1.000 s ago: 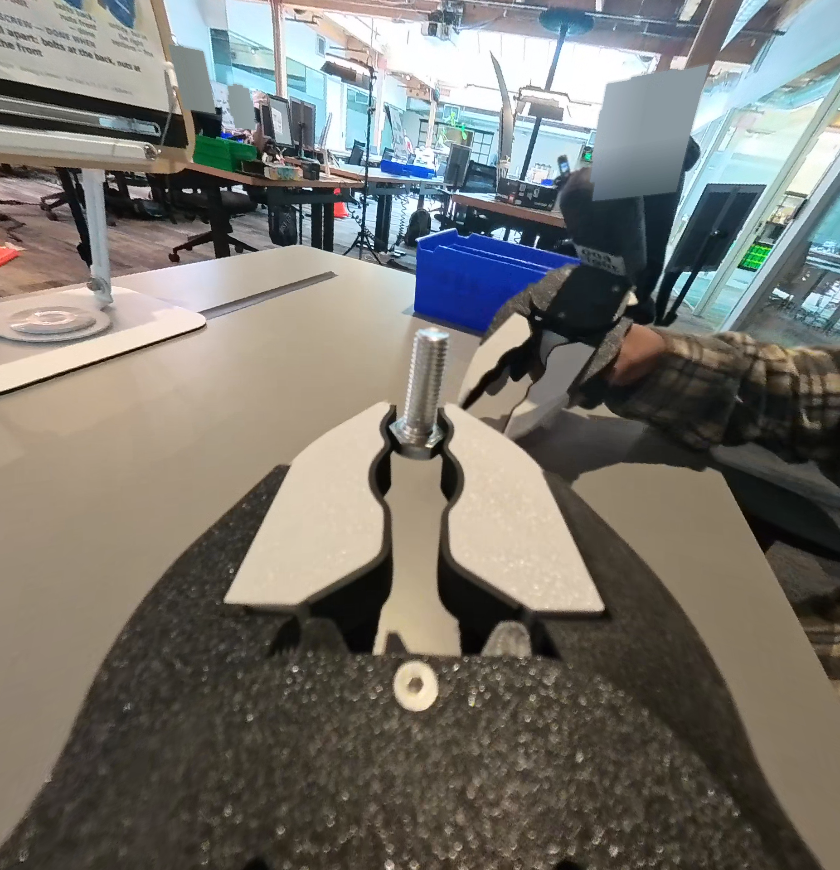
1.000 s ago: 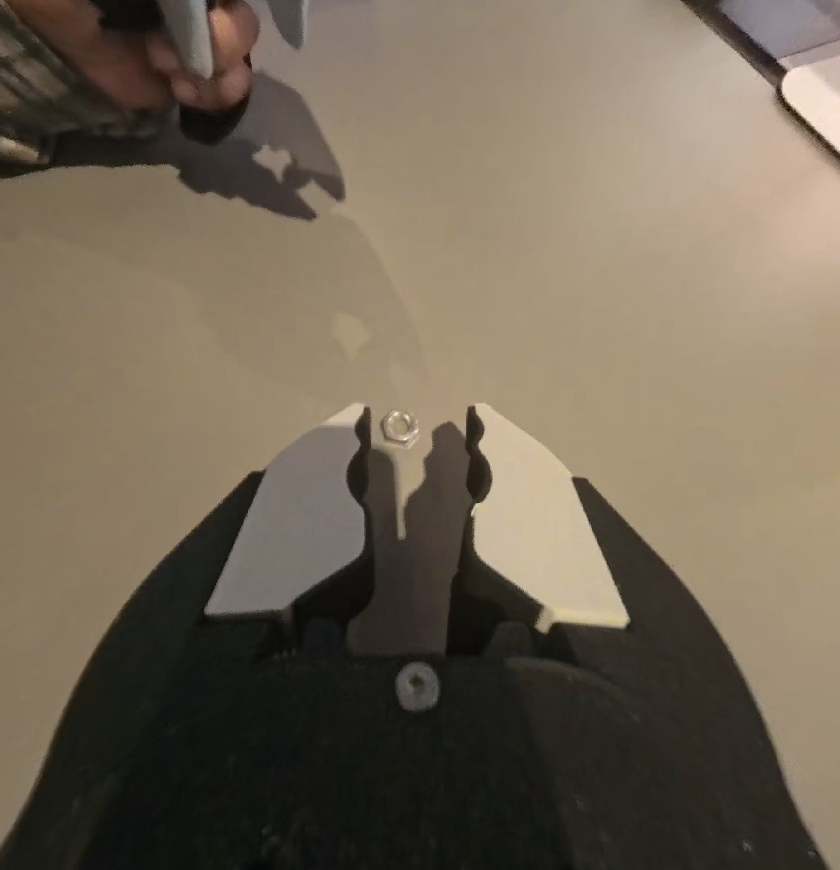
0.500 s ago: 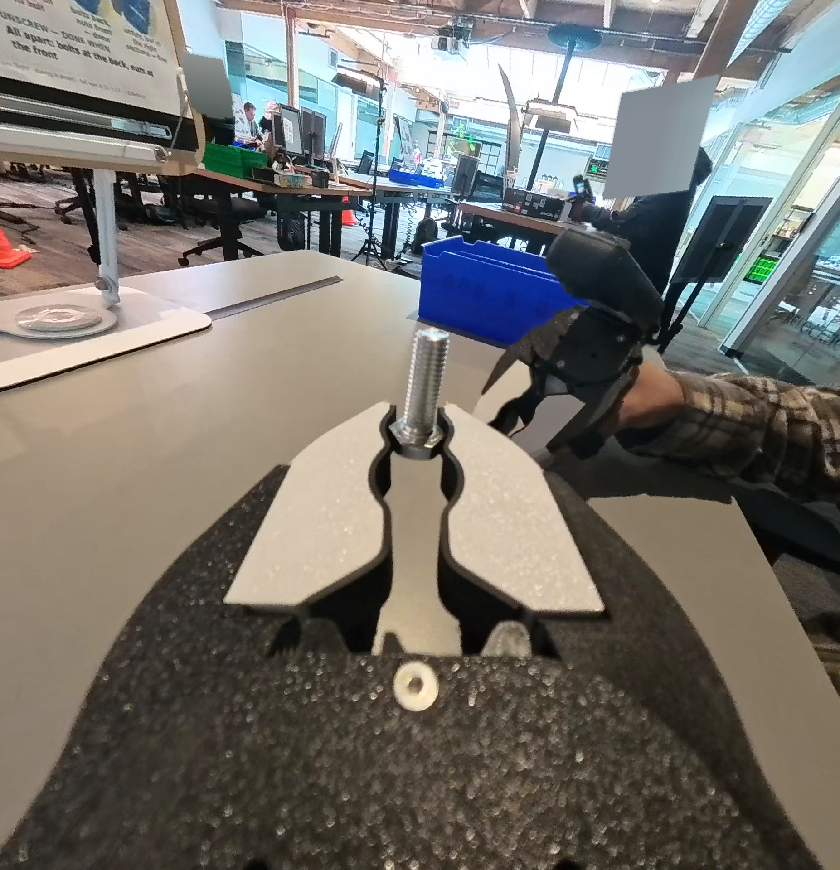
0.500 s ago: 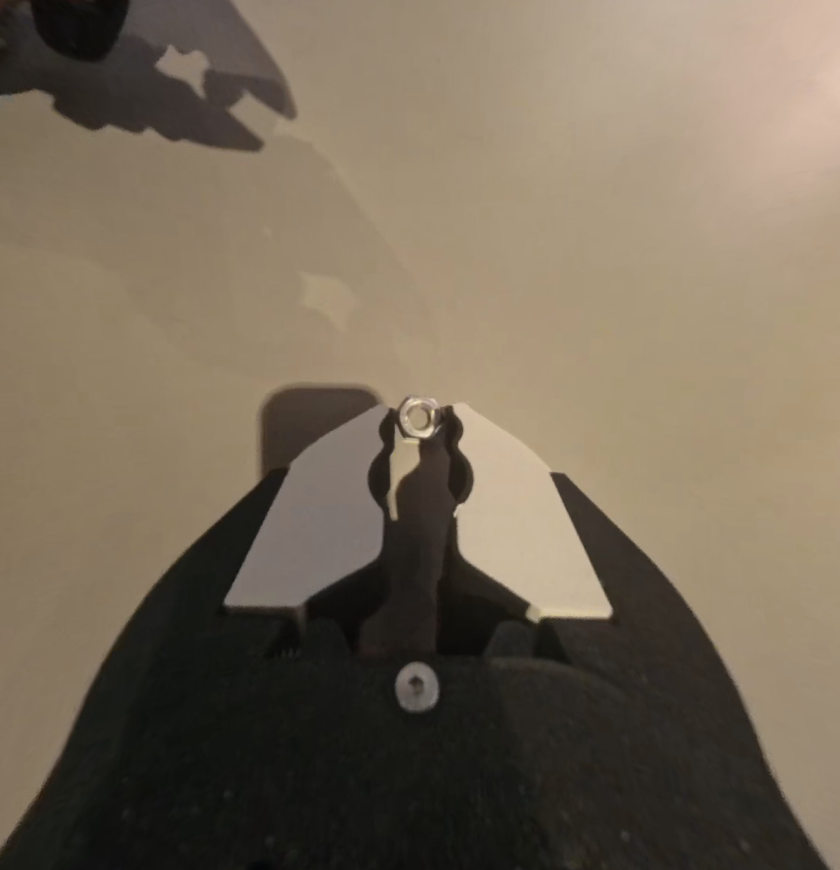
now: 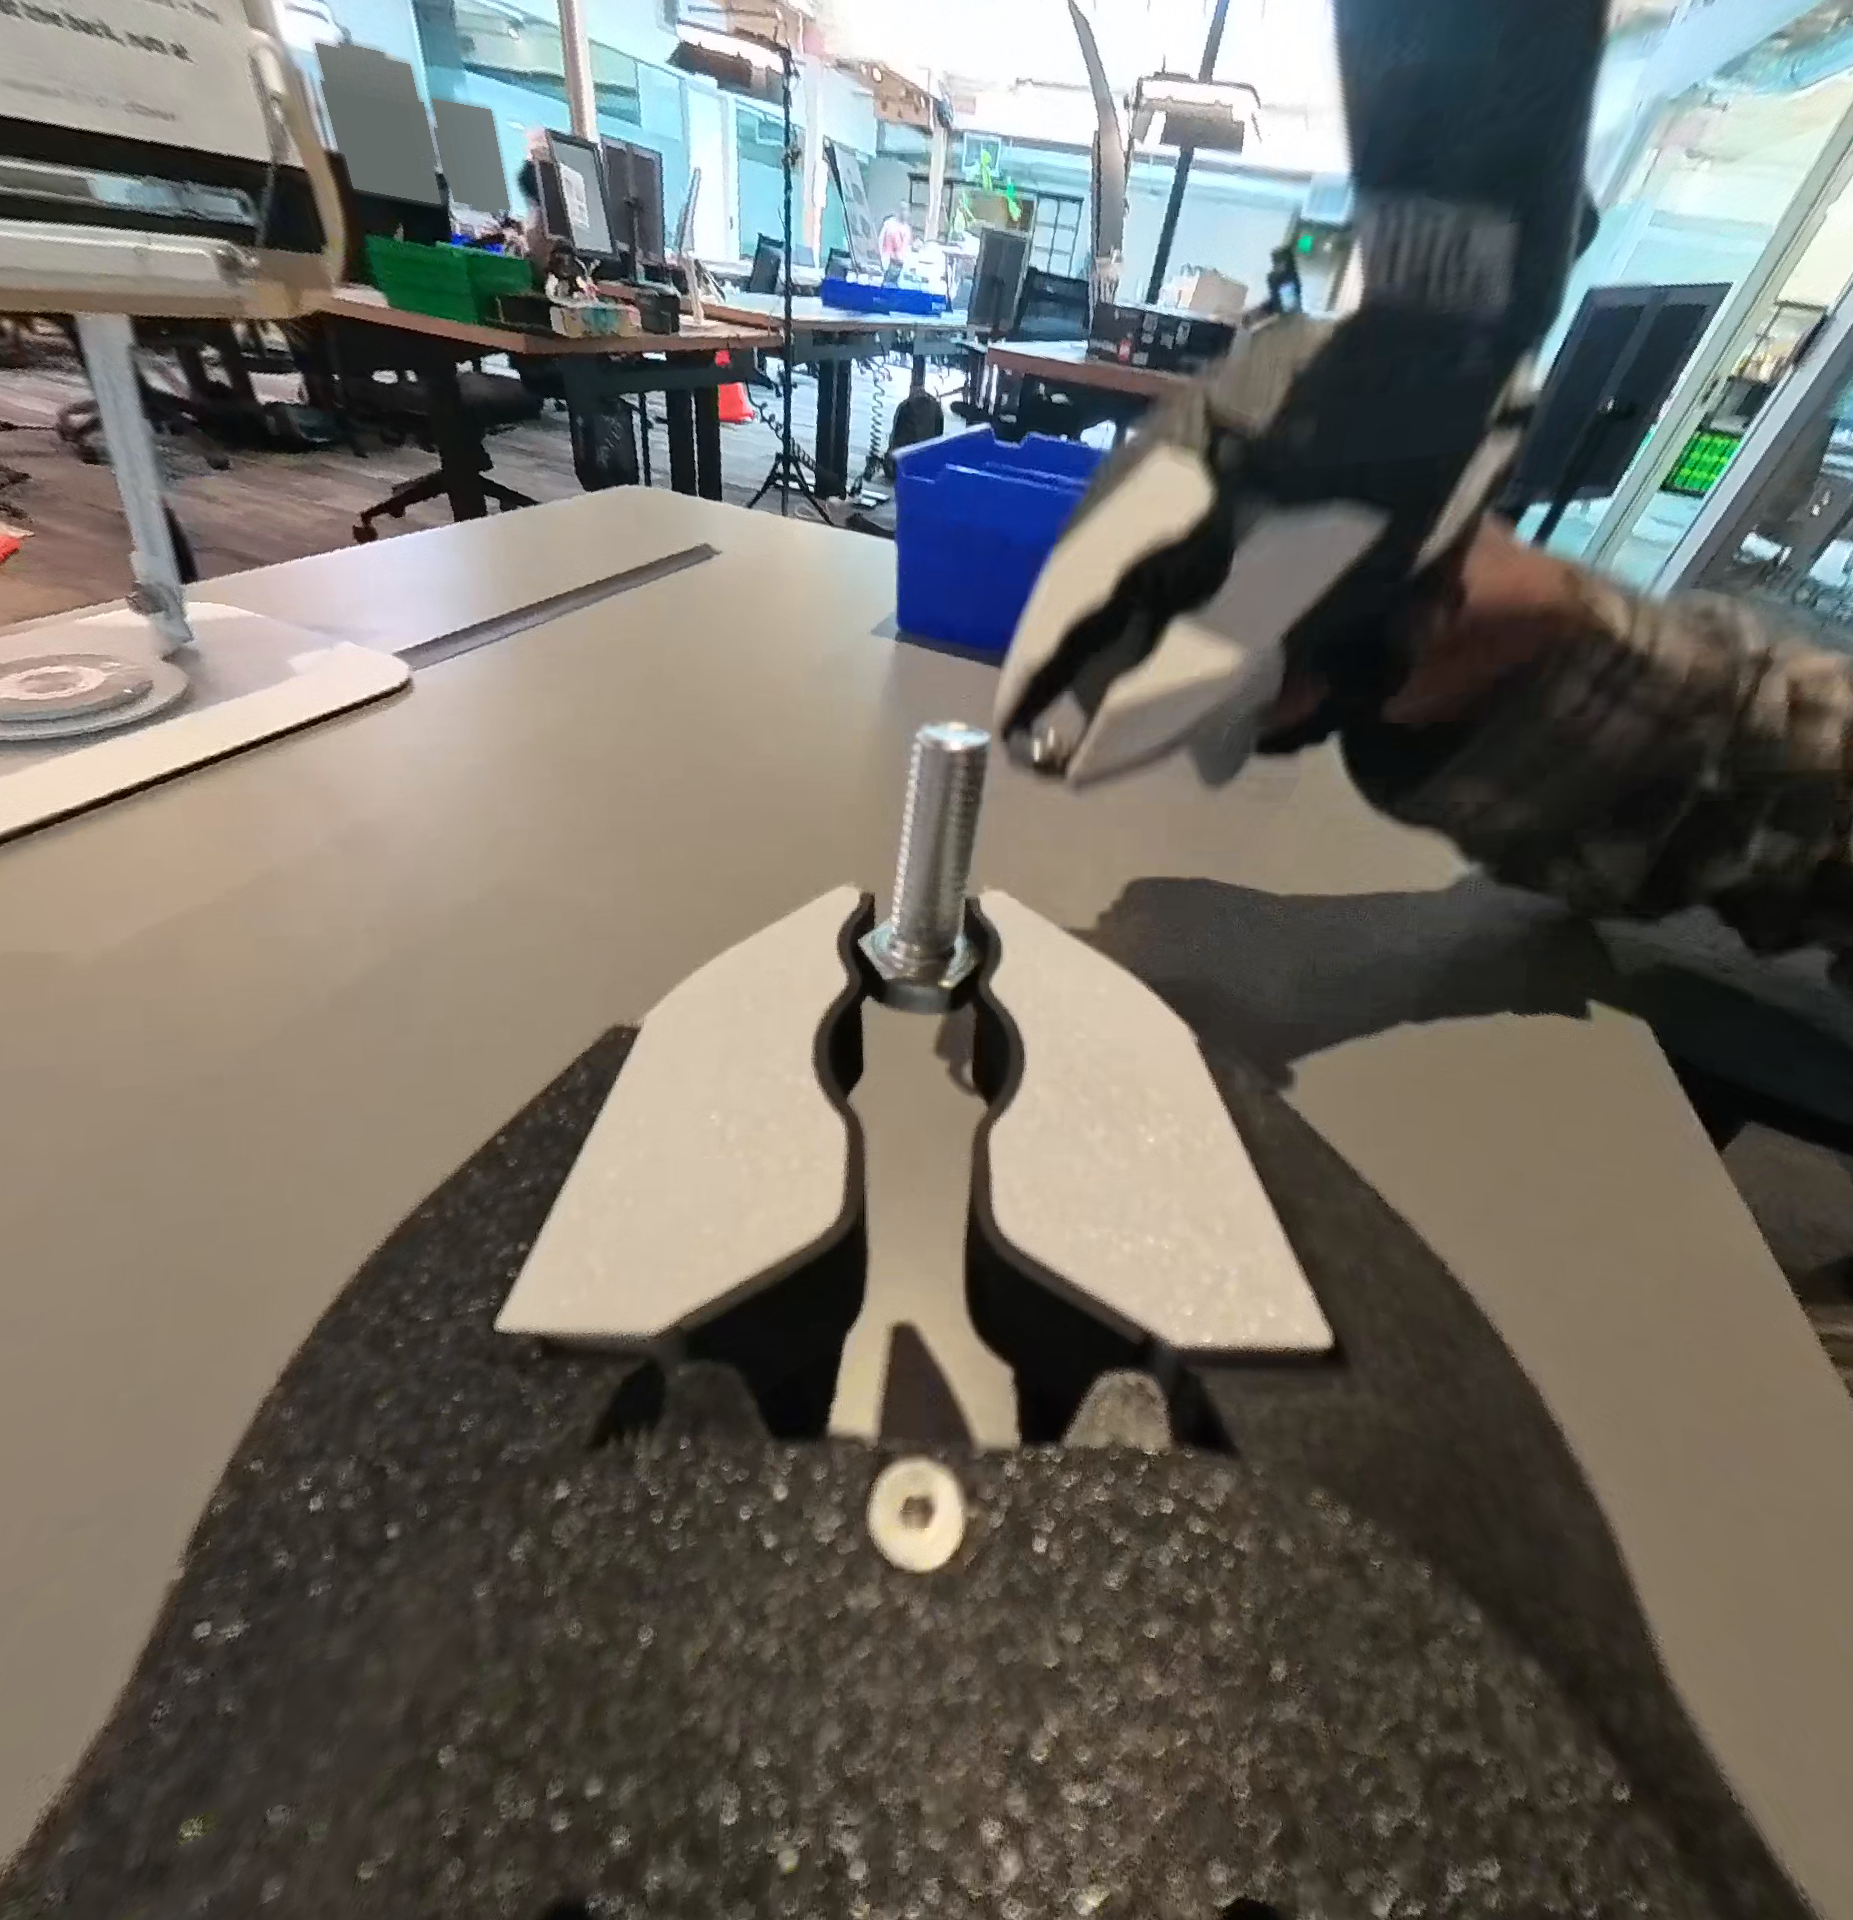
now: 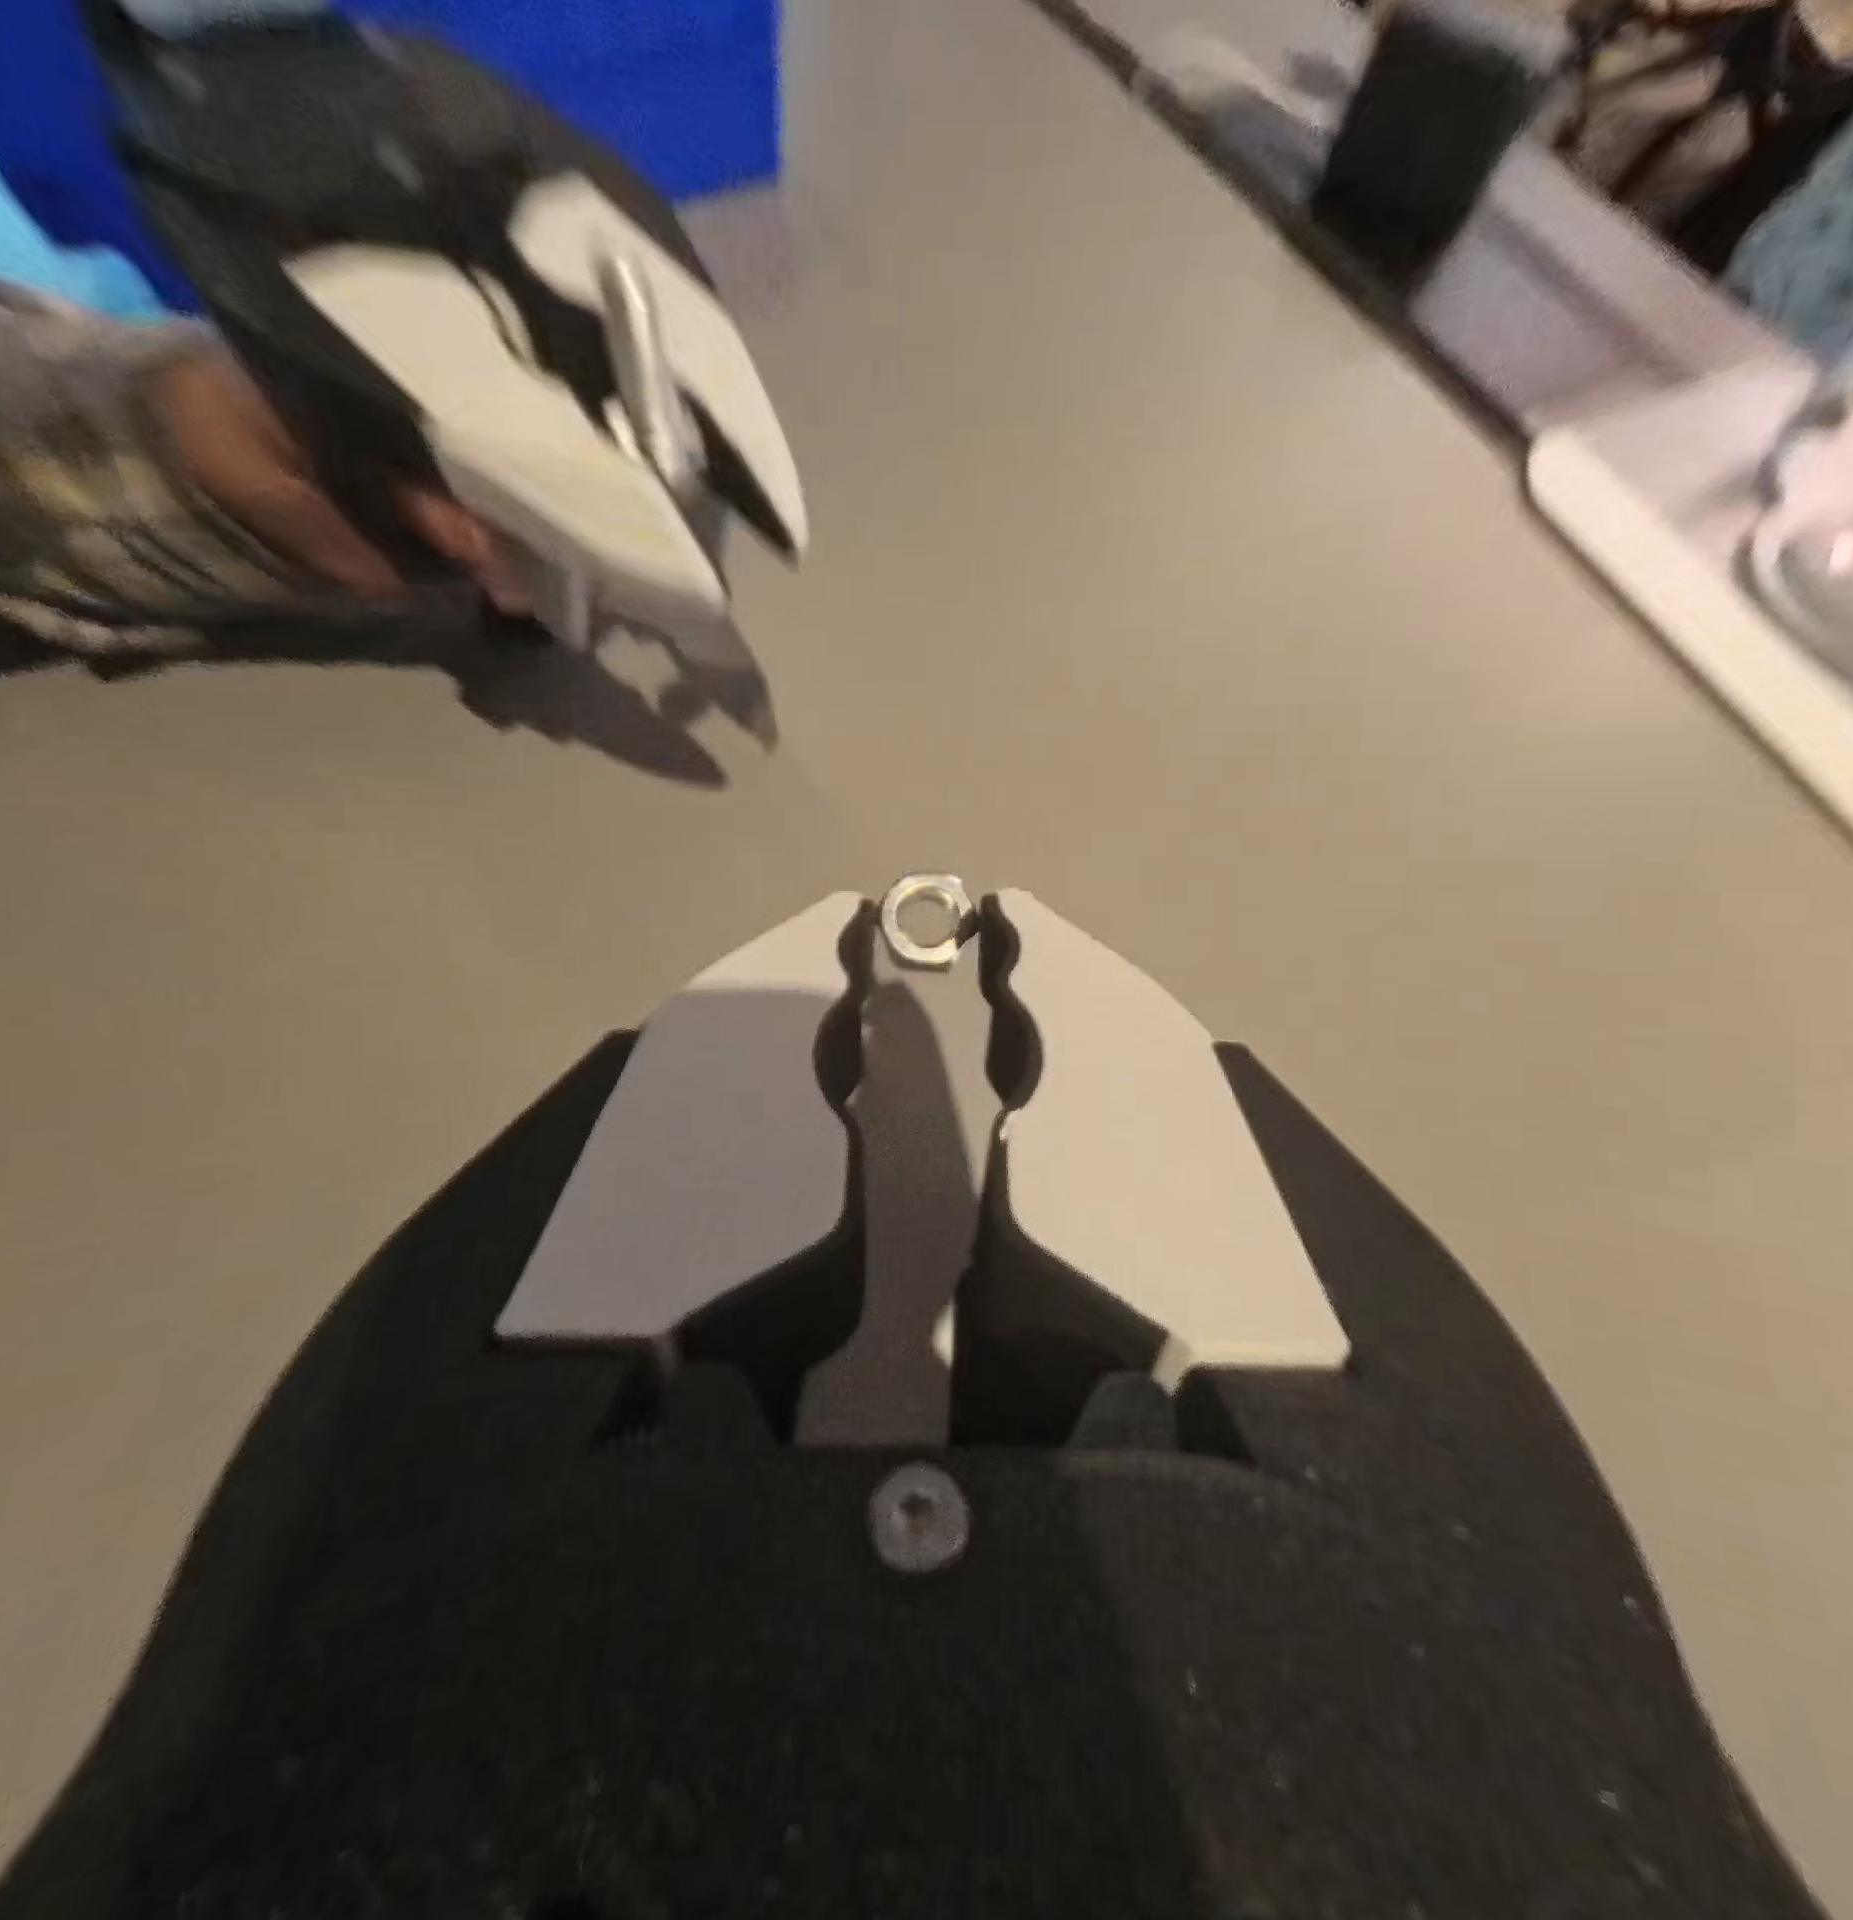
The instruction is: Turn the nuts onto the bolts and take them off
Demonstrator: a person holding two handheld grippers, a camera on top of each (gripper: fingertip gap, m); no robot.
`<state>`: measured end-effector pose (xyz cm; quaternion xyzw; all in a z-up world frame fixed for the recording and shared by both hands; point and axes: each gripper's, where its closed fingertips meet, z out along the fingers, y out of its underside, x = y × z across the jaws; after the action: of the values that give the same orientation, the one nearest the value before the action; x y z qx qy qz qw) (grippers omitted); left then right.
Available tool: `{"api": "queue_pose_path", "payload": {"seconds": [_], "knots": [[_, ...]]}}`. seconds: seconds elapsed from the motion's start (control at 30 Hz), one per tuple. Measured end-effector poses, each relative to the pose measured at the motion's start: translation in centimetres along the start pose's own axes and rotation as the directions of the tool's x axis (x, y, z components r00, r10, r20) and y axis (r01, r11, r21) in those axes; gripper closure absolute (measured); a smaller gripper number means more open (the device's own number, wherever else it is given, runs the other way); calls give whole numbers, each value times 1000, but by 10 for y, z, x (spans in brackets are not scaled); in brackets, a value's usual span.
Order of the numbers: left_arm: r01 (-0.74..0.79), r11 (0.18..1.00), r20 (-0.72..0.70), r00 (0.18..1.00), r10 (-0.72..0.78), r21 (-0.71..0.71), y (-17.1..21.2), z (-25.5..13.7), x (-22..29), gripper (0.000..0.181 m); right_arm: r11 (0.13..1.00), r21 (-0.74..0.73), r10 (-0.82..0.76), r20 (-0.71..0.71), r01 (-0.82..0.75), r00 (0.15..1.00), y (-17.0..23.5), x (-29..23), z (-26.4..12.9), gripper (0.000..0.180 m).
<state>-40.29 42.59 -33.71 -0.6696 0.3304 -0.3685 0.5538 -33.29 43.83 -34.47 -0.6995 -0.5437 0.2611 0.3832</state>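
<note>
Our left gripper [image 5: 917, 940] has its jaws clamped on the upright bolt [image 5: 937, 831]; our right gripper [image 6: 927, 930] pinches the nut [image 6: 924, 933] beside the bolt's tip, above the worktop [image 5: 382, 935].

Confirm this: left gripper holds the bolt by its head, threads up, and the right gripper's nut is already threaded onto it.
Not quite. The nut sits in the right gripper beside the tip of the bolt, not on it, as the left wrist view shows. The left gripper does hold the head, threads up.
</note>
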Motion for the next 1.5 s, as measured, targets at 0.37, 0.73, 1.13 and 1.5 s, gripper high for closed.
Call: {"api": "queue_pose_path", "payload": {"seconds": [0.37, 0.73, 1.13, 1.5], "knots": [[-70, 993, 6, 997, 71, -96, 10, 6, 8, 165, 979, -9, -195, 226, 203, 954, -87, -47, 21, 161], [-110, 988, 32, 993, 114, -104, 7, 5, 8, 165, 973, -44, -207, 247, 225, 947, -82, -53, 33, 161], [-114, 992, 29, 993, 116, -60, 0, 3, 11, 166, 982, 69, -189, 278, 177, 942, -88, -57, 30, 161], [-88, 995, 12, 996, 89, -39, -2, 3, 12, 166, 976, 82, -216, 261, 202, 941, -89, -55, 29, 161]]}}
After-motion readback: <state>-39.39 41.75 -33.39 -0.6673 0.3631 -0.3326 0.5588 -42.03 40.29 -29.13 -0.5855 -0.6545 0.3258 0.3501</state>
